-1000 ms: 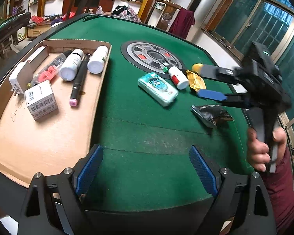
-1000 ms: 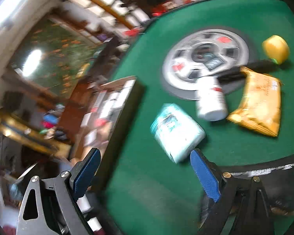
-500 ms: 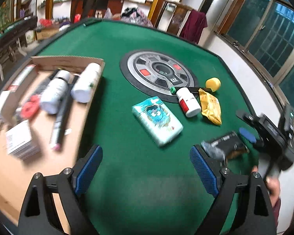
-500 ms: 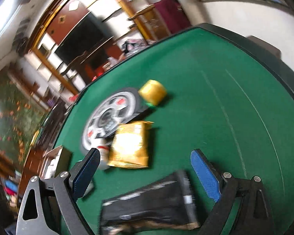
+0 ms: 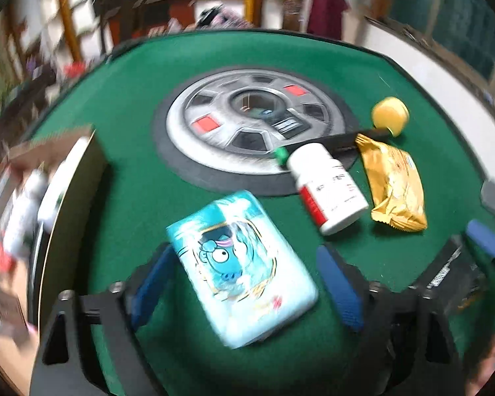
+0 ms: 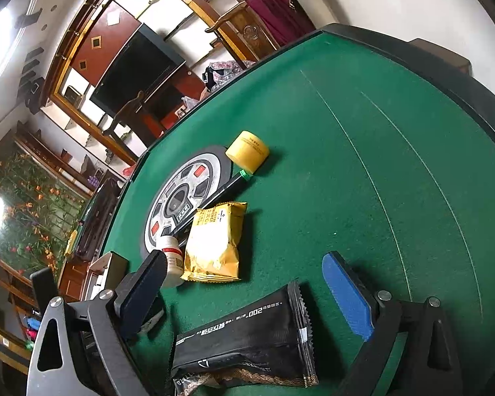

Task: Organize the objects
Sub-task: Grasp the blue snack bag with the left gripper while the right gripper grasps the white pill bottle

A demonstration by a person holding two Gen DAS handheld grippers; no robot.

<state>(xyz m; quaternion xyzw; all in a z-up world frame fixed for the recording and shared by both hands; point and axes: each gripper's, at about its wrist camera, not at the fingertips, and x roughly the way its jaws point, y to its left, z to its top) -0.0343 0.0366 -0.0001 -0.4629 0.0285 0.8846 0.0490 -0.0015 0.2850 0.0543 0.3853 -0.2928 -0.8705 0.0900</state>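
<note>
My left gripper (image 5: 244,283) is open, its blue pads on either side of a light-blue tissue pack (image 5: 241,277) lying on the green table (image 5: 132,105). My right gripper (image 6: 244,293) is open around a black snack packet (image 6: 244,340), which also shows in the left wrist view (image 5: 452,280). A white pill bottle (image 5: 326,188), a gold snack bag (image 5: 396,184), a yellow jar (image 5: 390,114) and a black marker (image 5: 330,143) lie beyond. They show in the right wrist view too: the bottle (image 6: 171,260), the bag (image 6: 214,241), the jar (image 6: 247,151), the marker (image 6: 224,189).
A cardboard tray (image 5: 66,178) with white bottles and other blurred items stands at the left. A round grey centre panel (image 5: 250,122) sits mid-table. The table's dark raised rim (image 6: 445,66) curves on the right.
My left gripper has moved forward and down until its pads flank the tissue pack. My right gripper has moved closer over the black packet, which now lies between its fingers.
</note>
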